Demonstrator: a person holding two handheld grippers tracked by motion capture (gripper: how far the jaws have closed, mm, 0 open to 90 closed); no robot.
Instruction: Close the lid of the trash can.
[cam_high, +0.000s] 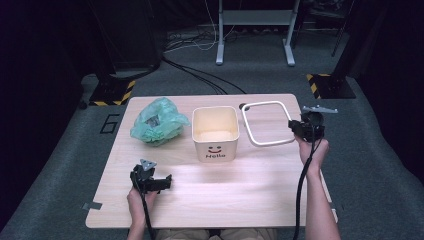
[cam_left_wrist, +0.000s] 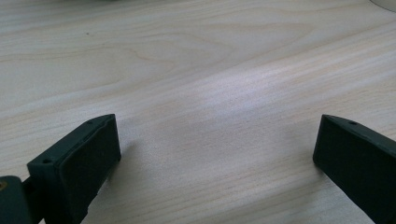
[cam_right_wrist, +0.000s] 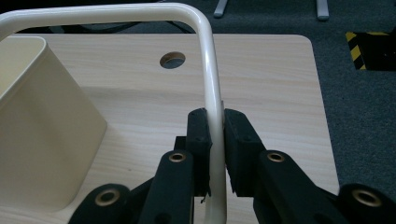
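right hand-held gripper (cam_right_wrist: 214, 140) clamps white frame (cam_right_wrist: 208, 70) beside table's (cam_high: 210, 200) right edge.

A light wooden bench (cam_high: 225, 195) is placed on grey carpet floor (cam_high: 60, 165); black cables (cam_high: 200, 75) and a white metal frame (cam_high: 255, 20) are seen behind, in darkness.

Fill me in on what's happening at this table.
A person works with a gripper in each hand. The right gripper is clamped on one side of a white rectangular ring frame, holding it beside the cream bin marked Hello. The left gripper rests open over bare wood table. A crumpled green plastic bag lies left of the bin.
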